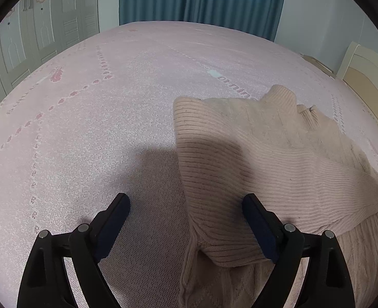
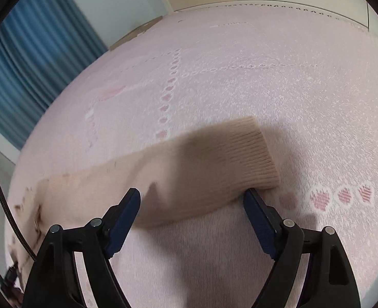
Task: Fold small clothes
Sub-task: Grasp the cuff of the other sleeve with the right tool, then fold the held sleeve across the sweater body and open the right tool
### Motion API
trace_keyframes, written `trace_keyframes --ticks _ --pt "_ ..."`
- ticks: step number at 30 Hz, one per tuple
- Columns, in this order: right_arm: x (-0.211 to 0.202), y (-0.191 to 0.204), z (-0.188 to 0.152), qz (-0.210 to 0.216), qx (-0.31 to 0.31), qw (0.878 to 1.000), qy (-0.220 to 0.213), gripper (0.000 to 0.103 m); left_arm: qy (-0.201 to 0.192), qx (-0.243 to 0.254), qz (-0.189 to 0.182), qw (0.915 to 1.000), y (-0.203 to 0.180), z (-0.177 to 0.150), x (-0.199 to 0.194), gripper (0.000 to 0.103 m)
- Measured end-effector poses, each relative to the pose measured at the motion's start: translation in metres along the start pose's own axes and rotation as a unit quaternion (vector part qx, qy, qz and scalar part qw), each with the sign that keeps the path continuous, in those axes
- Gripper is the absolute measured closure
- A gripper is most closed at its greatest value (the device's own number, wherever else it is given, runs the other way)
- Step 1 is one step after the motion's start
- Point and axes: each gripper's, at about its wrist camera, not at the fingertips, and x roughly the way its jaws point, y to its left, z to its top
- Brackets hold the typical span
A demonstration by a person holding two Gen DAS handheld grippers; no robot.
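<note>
Sweater, beige ribbed knit [image 1: 278, 159], lies on the pink woven bed cover [image 1: 99, 128]. We see its sleeve [image 2: 201, 164] running leftward, cuff just ahead of our right hand-held gripper [image 2: 192, 196], jaws apart, empty. Left hand-held gripper [image 1: 186, 202] likewise apart, over the hem.

text: upside-down woven lettering, unreadable | on: bed cover [image 1: 137, 118]

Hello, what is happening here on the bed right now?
A person with a gripper in each hand is folding a beige ribbed sweater on a pink bedspread. The left gripper is open over the folded body; the right gripper is open at the sleeve. Neither holds anything.
</note>
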Motion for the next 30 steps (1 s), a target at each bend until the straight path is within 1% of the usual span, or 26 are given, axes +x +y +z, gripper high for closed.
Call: trace_keyframes --ticks 1,2,3,4,5,6,7,10,14,17,20,23,27,30 --pt "0.002 0.003 0.003 -0.003 0.002 1.000 -0.003 0.022 0.000 -0.001 0.000 1.0000 0.000 0.000 0.000 0.013" --pt "0.004 0.005 0.005 -0.012 0.004 1.000 -0.005 0.029 0.001 -0.002 -0.001 1.0000 0.000 0.000 0.000 0.013" --pt "0.004 0.005 0.007 -0.032 0.003 0.999 -0.007 0.035 0.001 -0.002 -0.001 1.0000 0.000 0.001 0.000 0.012" --pt "0.006 0.007 0.009 -0.050 0.001 0.999 -0.008 0.054 0.002 -0.003 -0.002 1.0000 0.000 0.001 0.000 0.012" --pt "0.007 0.007 0.012 -0.067 -0.002 0.998 -0.007 0.082 0.002 -0.003 -0.003 1.0000 0.000 0.001 0.000 0.012" --pt "0.008 0.009 0.014 -0.062 0.001 0.998 -0.003 0.095 0.002 -0.004 -0.004 1.0000 0.001 0.001 -0.001 0.013" --pt "0.006 0.010 0.017 -0.055 0.008 0.998 -0.002 0.097 0.002 -0.005 -0.006 1.0000 0.001 0.002 -0.002 0.013" --pt "-0.013 0.025 0.020 -0.072 -0.008 0.997 -0.026 0.097 0.006 -0.020 -0.025 0.9995 0.004 0.005 -0.007 0.013" --pt "-0.051 0.070 0.020 -0.100 -0.060 0.991 -0.072 0.097 -0.007 -0.051 -0.058 0.9970 0.013 0.012 -0.025 0.013" --pt "-0.077 0.115 0.019 -0.100 -0.102 0.985 -0.099 0.098 -0.032 -0.069 -0.080 0.9939 0.028 0.018 -0.048 0.013" --pt "-0.099 0.175 0.017 -0.084 -0.146 0.978 -0.121 0.098 -0.049 -0.096 -0.089 0.9902 0.051 0.019 -0.065 0.013" --pt "-0.117 0.229 0.004 -0.071 -0.188 0.970 -0.138 0.098 -0.061 -0.120 -0.094 0.9864 0.077 0.019 -0.077 0.013" --pt "-0.125 0.317 -0.024 -0.030 -0.241 0.959 -0.145 0.098 -0.083 -0.135 -0.079 0.9842 0.113 0.015 -0.092 0.013" --pt "-0.127 0.380 -0.061 0.015 -0.279 0.951 -0.133 0.098 -0.084 -0.157 -0.077 0.9811 0.140 0.012 -0.096 0.013"
